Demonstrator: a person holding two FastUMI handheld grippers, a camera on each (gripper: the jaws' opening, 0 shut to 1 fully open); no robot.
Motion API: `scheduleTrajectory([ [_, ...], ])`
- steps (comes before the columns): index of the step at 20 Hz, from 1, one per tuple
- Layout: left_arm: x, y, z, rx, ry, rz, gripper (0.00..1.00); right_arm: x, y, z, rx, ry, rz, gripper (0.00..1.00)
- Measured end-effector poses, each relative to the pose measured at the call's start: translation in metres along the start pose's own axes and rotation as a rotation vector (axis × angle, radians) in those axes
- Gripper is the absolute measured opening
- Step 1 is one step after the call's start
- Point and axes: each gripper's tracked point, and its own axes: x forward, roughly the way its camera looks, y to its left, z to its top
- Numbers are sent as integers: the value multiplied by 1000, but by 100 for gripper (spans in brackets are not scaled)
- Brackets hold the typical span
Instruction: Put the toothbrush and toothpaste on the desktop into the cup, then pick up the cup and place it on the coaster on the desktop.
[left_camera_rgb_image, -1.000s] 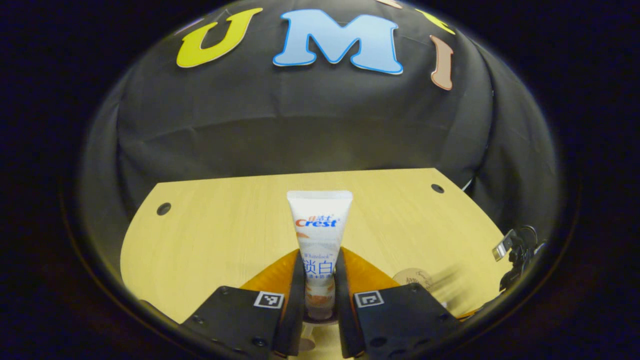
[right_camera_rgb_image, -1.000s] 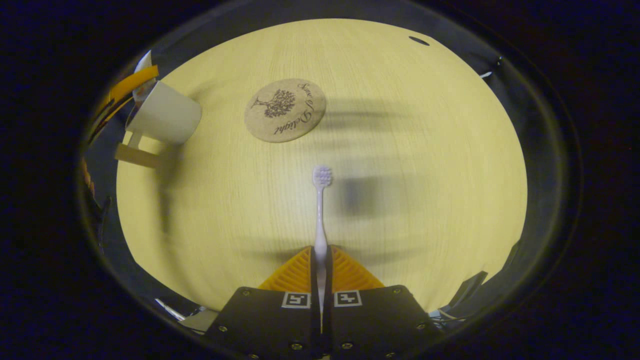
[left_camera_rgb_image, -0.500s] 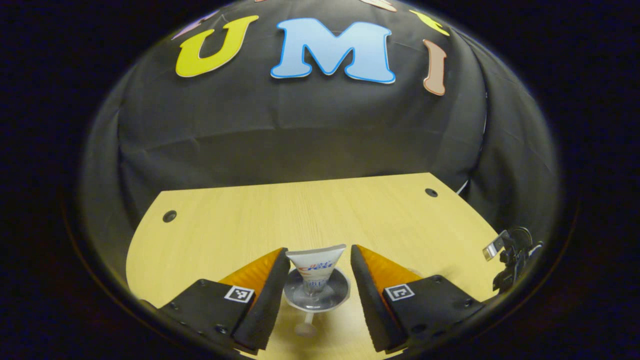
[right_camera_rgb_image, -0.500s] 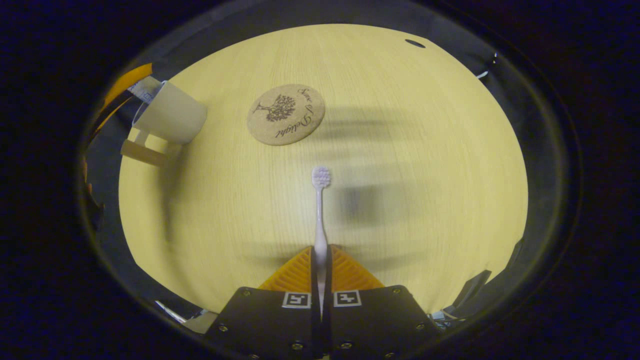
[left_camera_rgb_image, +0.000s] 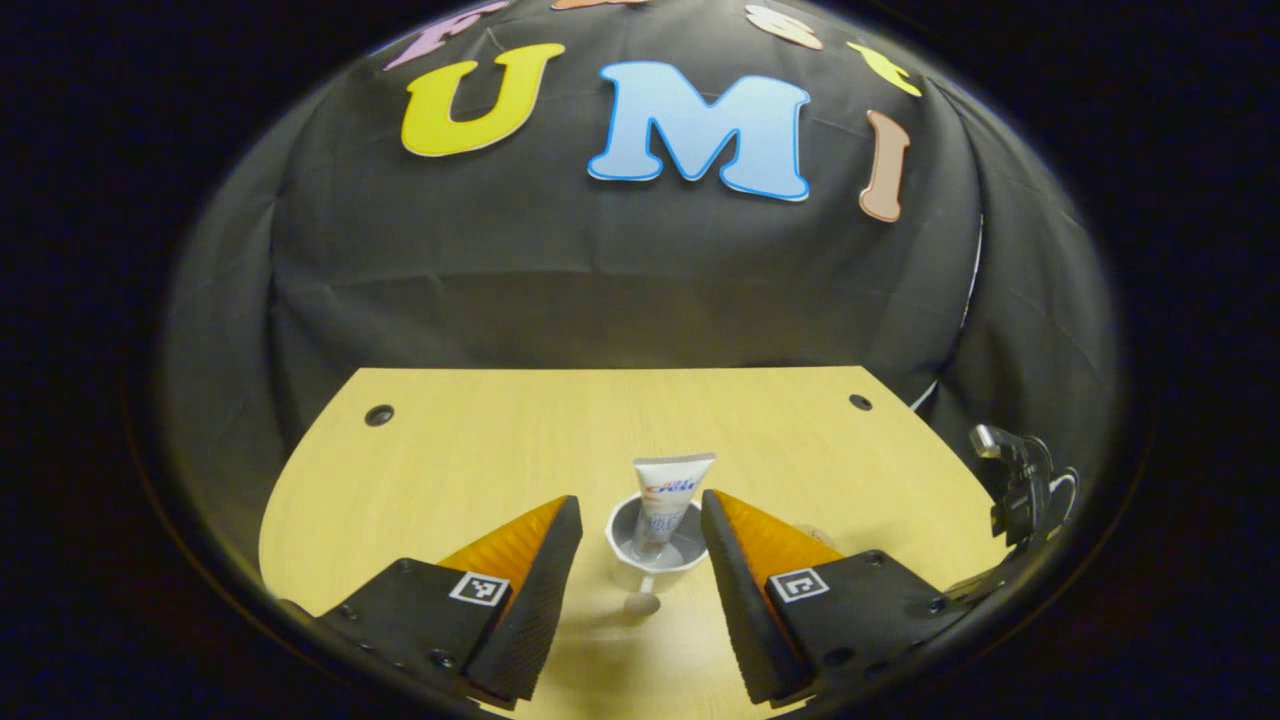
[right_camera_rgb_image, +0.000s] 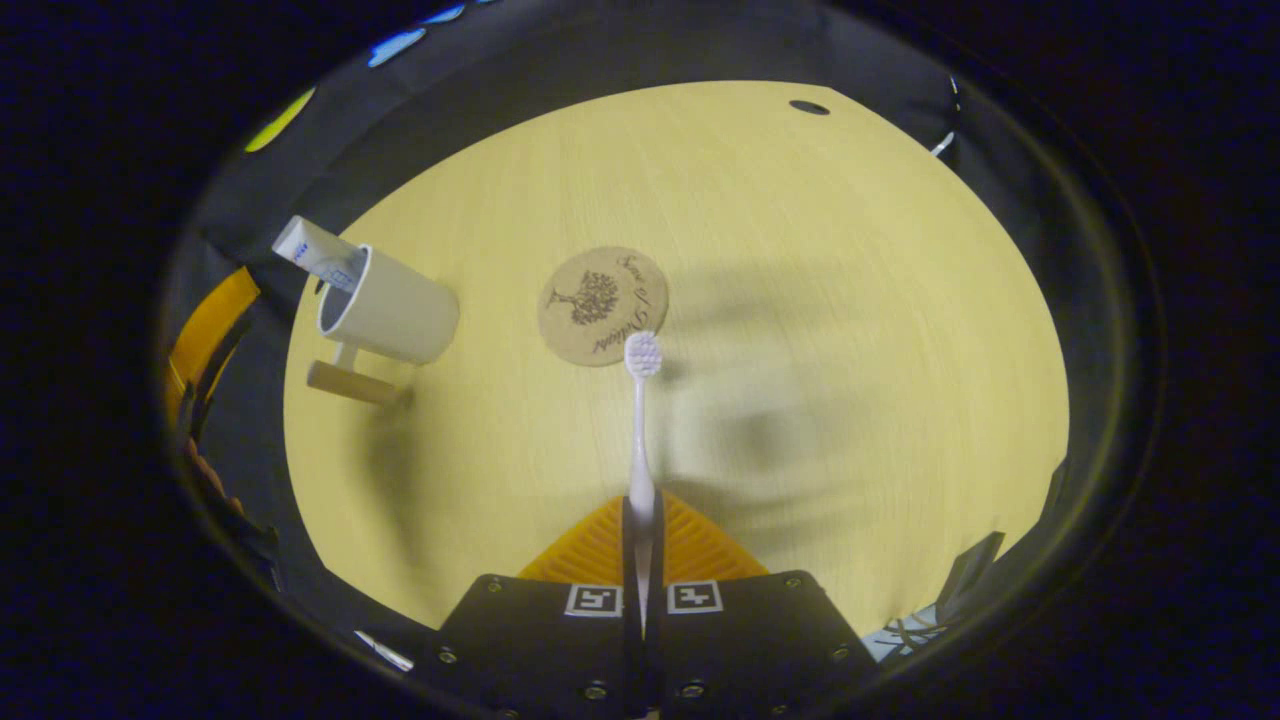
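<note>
In the right gripper view, nearest the lens, the right hand-held gripper (right_camera_rgb_image: 641, 520) is clamped on the handle of the toothbrush (right_camera_rgb_image: 640, 430), whose bristle head points forward and overlaps the near edge of the cork coaster (right_camera_rgb_image: 603, 305) beyond it. Off to the left stands the cup (right_camera_rgb_image: 390, 310) on the bench (right_camera_rgb_image: 850, 300), its handle toward the camera, with the toothpaste (right_camera_rgb_image: 318, 253) already leaning out of its mouth. In the left gripper view the left hand-held gripper (left_camera_rgb_image: 632, 520) has its fingers spread wide and empty, with the cup (left_camera_rgb_image: 655, 550) and the tube (left_camera_rgb_image: 668, 490) seen between them farther off. The toothpaste step looks finished; the brush is next. The main risk, as I judge it, is that the slim handle pivots in the grip, or that the head knocks the tilted tube or the rim on entry and tips the cup. Carrying the loaded cup could also shake the tall tube out. The toothbrush's lower end is hidden between the fingers, the cup's bottom is hard to make out, and the dark clutter at the bench's right edge stays unclear.
</note>
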Motion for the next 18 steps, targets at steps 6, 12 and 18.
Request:
scheduleTrajectory([
  [6,-44,53,-19,-24,6,89,79,-23,57,53,5,-95,109,2],
  [12,-90,116,-49,-80,34,201,79,-41,128,123,66,-187,226,2],
  [18,-141,178,-74,-119,56,325,79,-46,171,181,159,-315,270,2],
])
